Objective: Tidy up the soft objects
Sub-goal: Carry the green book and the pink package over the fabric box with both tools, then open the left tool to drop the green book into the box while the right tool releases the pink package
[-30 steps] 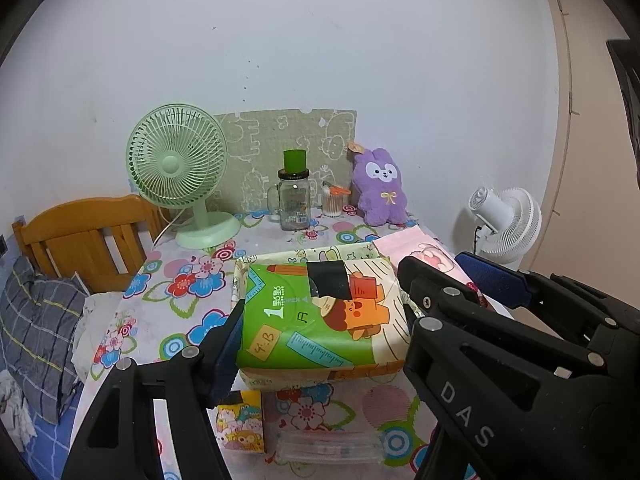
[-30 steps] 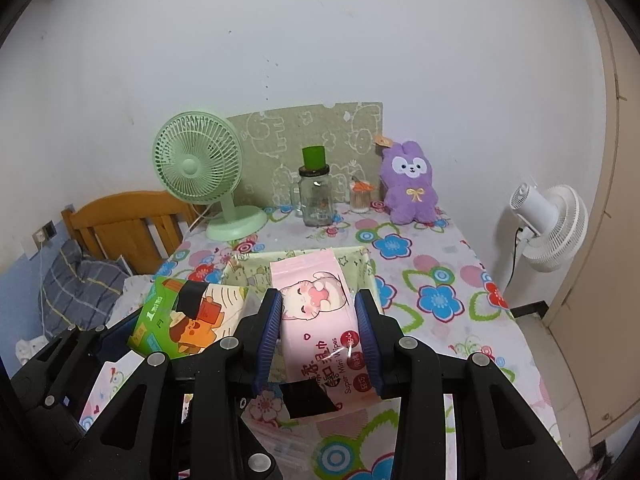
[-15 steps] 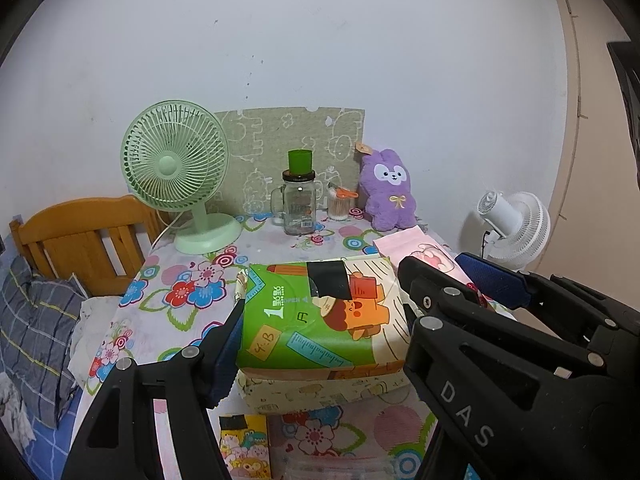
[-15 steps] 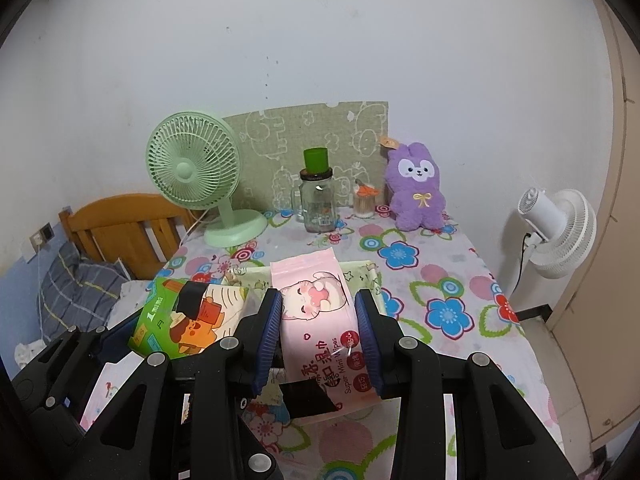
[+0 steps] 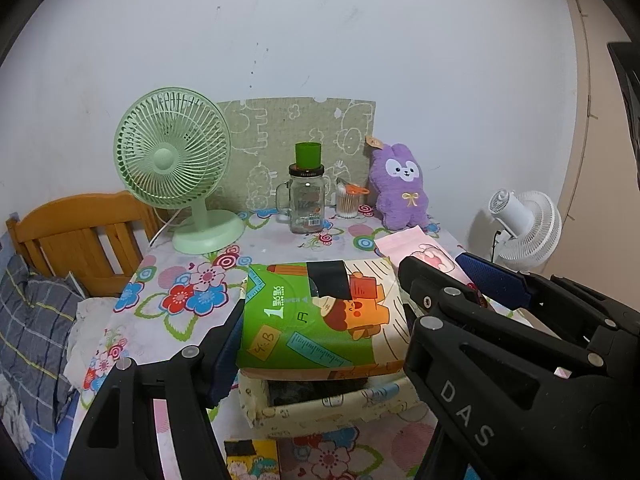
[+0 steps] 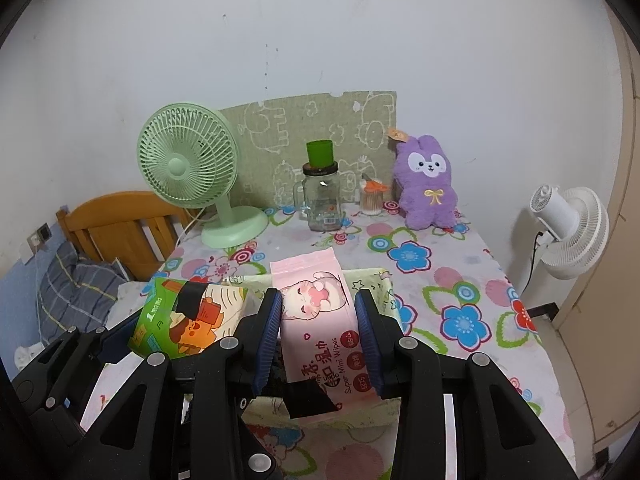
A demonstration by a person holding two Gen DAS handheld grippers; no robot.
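Note:
My left gripper [image 5: 322, 320] is shut on a green and cream tissue pack [image 5: 288, 336], gripping its two ends and holding it just above a cream patterned fabric box [image 5: 320, 412]. My right gripper [image 6: 318, 304] is shut on a pink wet-wipes pack [image 6: 310, 276], which lies between the blue pads over the same box [image 6: 382, 276]. In the right wrist view the tissue pack [image 6: 188, 320] hangs to the left of the wipes. A purple plush rabbit [image 6: 426, 184] leans against the wall at the table's back right.
On the flowered tablecloth [image 6: 460, 280] stand a green desk fan [image 5: 176, 160], a glass jar with a green cup on it [image 5: 306, 200] and a cotton-swab pot [image 5: 348, 200]. A yellow pack [image 5: 252, 460] lies at the front. A wooden headboard [image 5: 80, 232] is left, a white floor fan [image 6: 572, 232] right.
Both grippers have carried their packs forward over the table towards the wall. The fabric box has slid lower in both views and its dark inside shows under the tissue pack.

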